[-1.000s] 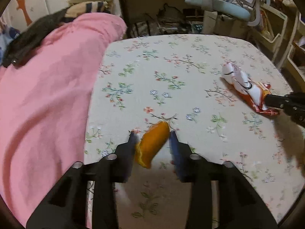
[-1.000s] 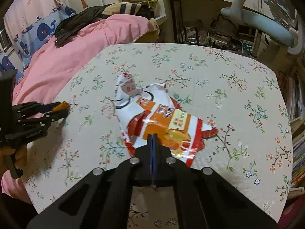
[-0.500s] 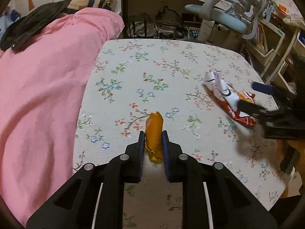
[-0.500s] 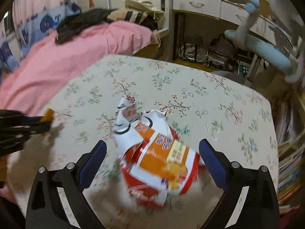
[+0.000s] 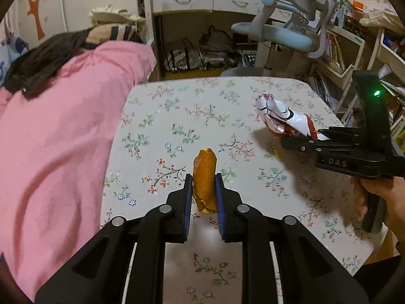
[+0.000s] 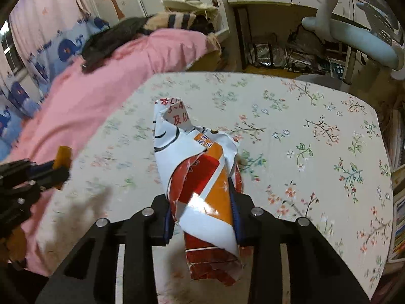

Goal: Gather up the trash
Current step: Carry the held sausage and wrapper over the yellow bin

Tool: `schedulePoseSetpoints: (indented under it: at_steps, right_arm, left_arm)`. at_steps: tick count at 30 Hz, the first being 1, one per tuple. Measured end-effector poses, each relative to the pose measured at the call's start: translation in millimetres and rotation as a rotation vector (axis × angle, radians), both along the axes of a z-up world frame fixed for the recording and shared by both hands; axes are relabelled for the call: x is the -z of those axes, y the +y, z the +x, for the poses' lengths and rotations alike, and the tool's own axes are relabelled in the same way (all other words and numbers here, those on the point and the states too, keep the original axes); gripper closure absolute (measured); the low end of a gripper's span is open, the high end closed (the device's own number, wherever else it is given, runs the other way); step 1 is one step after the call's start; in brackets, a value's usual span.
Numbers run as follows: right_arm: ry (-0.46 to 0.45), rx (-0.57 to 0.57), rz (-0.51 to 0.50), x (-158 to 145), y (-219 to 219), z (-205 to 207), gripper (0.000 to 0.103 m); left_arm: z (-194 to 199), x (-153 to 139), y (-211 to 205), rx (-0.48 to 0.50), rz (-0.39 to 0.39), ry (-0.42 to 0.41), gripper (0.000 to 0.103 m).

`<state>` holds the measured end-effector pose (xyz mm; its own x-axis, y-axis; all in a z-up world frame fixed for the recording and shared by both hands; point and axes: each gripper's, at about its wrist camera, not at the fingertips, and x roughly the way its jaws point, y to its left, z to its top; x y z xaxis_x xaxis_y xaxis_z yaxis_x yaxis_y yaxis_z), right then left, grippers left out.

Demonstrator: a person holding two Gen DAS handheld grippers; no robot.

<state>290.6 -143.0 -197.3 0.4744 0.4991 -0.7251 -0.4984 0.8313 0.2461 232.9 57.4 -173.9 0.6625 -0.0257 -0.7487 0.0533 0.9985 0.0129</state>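
Note:
An orange peel (image 5: 204,164) stands upright between the blue pads of my left gripper (image 5: 203,176), which is shut on it a little above the floral table (image 5: 202,106). A crumpled red, orange and white snack wrapper (image 6: 192,157) fills my right gripper (image 6: 200,192). Its jaws are closing, and the pads squeeze the wrapper from both sides. In the left wrist view the right gripper (image 5: 303,140) holds the wrapper (image 5: 283,116) off the table at the right. The right wrist view shows the left gripper (image 6: 50,169) with the peel (image 6: 63,155) at the far left.
A pink blanket (image 5: 50,139) covers the bed along the table's left edge. A pale blue desk chair (image 5: 283,35) and a desk stand behind the table. Shelves with books (image 5: 354,58) line the right side. A hand (image 5: 379,195) grips the right tool's handle.
My left gripper closed on the orange peel and lifted it off the table. My right gripper opened wide, then closed around the wrapper, crumpling it into a narrow bundle.

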Motion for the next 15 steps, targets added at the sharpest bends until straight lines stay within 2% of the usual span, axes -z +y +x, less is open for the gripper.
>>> schedulePoseSetpoints:
  at_steps: [8,15]
  right_arm:
    - [-0.02,-0.049,0.089,-36,7,-57,0.068]
    - [0.001,-0.025,0.195,-45,0,-115,0.067]
  left_arm:
    - [-49,-27,-29,-0.034,0.035,-0.047,0.086]
    - [-101,-47,-38,-0.081,0.049,-0.067,0.086]
